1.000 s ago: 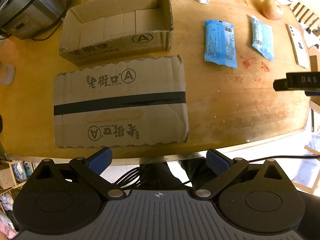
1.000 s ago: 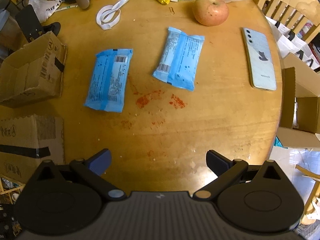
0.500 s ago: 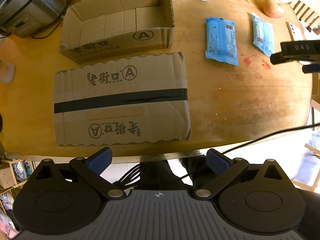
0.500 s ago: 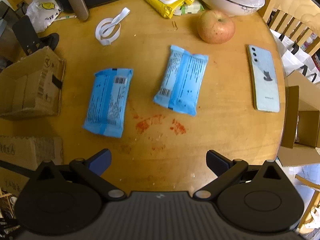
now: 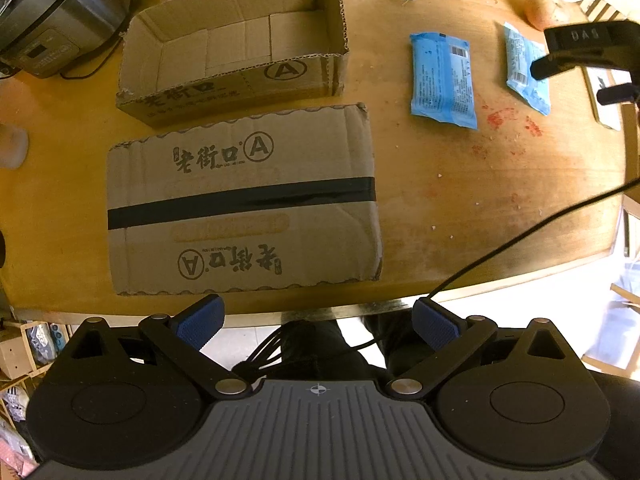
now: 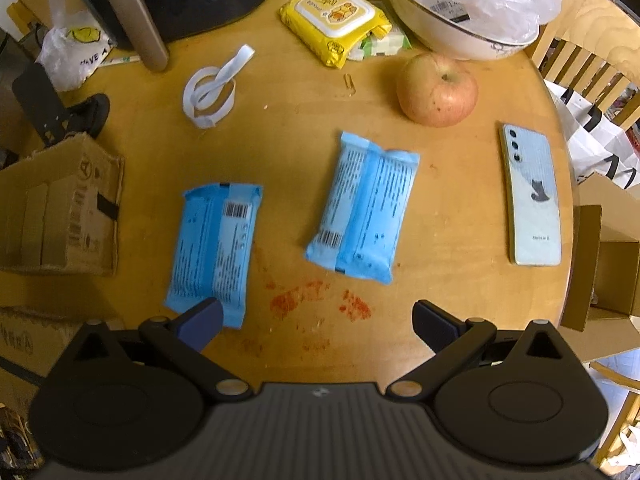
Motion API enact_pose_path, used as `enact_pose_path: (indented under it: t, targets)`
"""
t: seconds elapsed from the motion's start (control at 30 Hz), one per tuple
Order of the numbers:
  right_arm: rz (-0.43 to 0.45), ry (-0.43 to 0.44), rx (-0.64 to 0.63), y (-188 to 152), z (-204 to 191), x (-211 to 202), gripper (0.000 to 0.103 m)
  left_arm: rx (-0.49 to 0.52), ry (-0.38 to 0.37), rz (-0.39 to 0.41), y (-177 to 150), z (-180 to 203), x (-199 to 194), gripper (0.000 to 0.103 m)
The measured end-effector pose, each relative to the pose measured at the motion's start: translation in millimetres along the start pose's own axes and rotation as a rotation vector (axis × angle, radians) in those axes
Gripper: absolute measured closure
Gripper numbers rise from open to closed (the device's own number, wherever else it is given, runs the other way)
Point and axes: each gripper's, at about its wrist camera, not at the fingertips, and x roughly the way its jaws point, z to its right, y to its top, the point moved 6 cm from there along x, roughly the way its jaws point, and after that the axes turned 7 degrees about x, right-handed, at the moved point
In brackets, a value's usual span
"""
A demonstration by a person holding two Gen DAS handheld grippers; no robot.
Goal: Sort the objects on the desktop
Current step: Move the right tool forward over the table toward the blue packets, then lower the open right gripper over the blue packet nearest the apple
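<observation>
Since both your grippers hang spread and empty, pinch the near blue packet (image 6: 214, 250) lying flat on the table (image 6: 440, 300) across its narrow width; it looks soft, light, slippery.

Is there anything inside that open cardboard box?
No, the open cardboard box shows only its bare cardboard floor and walls in the left wrist view.
</observation>
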Motion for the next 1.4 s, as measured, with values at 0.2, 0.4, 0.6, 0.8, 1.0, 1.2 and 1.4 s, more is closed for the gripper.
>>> enact_pose_path:
  t: [0.2, 0.4, 0.6, 0.8, 1.0, 1.2, 1.4]
  targets:
    - [0.003, -0.003, 0.015, 17.8, 1.6, 3.3, 0.000, -0.011, -0.004, -0.002, 0.2, -0.8, 0.0, 0.000]
    - [-0.002, -0.011, 0.016, 30.4, 1.4, 10.1, 0.000, -0.019, -0.003, -0.006, 0.1, -3.1, 0.2, 0.000]
    - [-0.007, -0.011, 0.024, 41.6, 1.9, 16.0, 0.000, -0.055, -0.002, -0.010, 0.5, -5.2, 0.8, 0.000]
    - [-0.007, -0.018, 0.026, 53.5, 2.3, 20.9, 0.000, -0.064, -0.001, -0.013, 1.2, -7.8, 1.3, 0.000]
    - [-0.002, -0.020, 0.027, 63.4, 2.6, 21.8, 0.000, -0.076, -0.001, -0.016, 1.9, -9.0, 1.7, 0.000]
    - [-0.002, -0.022, 0.027, 71.3, 2.3, 22.2, 0.000, -0.079, -0.001, -0.017, 2.8, -9.3, 1.8, 0.000]
    - [-0.004, -0.025, 0.032, 80.4, 2.0, 26.2, 0.000, -0.089, -0.003, -0.019, 3.8, -9.3, 2.1, 0.000]
